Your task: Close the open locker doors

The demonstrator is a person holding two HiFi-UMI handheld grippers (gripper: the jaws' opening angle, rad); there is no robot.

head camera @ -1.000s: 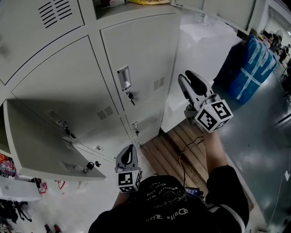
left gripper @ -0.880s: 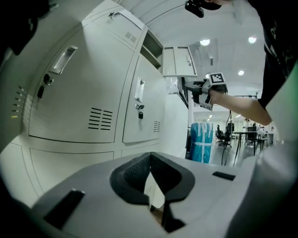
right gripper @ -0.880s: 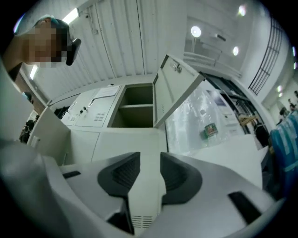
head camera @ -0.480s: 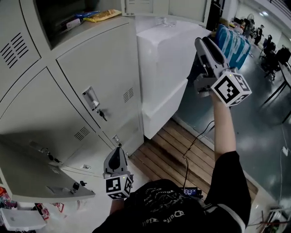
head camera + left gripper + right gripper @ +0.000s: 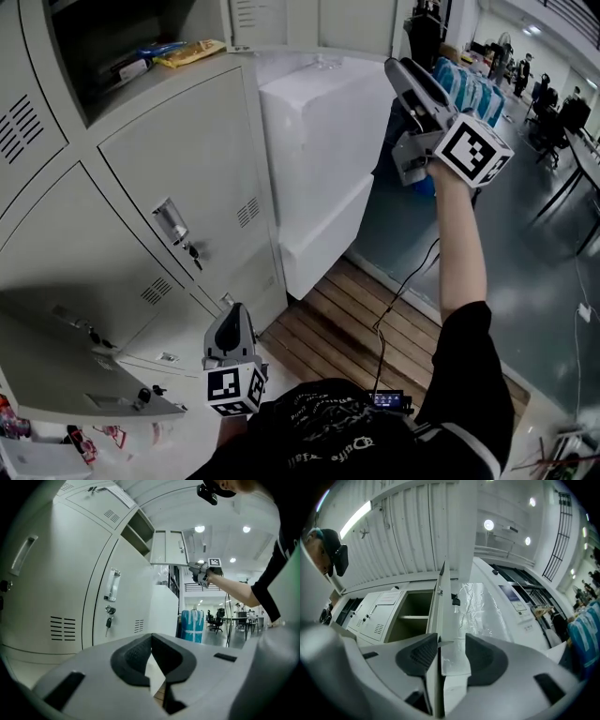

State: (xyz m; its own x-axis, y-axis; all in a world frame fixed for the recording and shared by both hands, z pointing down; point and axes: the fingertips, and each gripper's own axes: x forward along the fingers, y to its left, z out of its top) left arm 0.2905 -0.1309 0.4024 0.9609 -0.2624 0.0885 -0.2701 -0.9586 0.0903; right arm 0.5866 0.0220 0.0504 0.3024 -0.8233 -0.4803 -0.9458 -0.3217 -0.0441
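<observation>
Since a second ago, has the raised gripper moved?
Yes: the right gripper rose to the white cabinet's top; its jaws have just been opening, a door edge between them.

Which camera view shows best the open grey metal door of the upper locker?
The left gripper view: the open grey metal door appears whole, swung out from its locker. The right gripper view sees it only edge-on; the head view cuts it at the picture's top edge.

Lockers (image 5: 178,169) fill the left — one door (image 5: 66,356) at lower left swung open, a top compartment (image 5: 98,37) open with packets (image 5: 192,53) inside. The left gripper (image 5: 232,314) hangs low beside them.
</observation>
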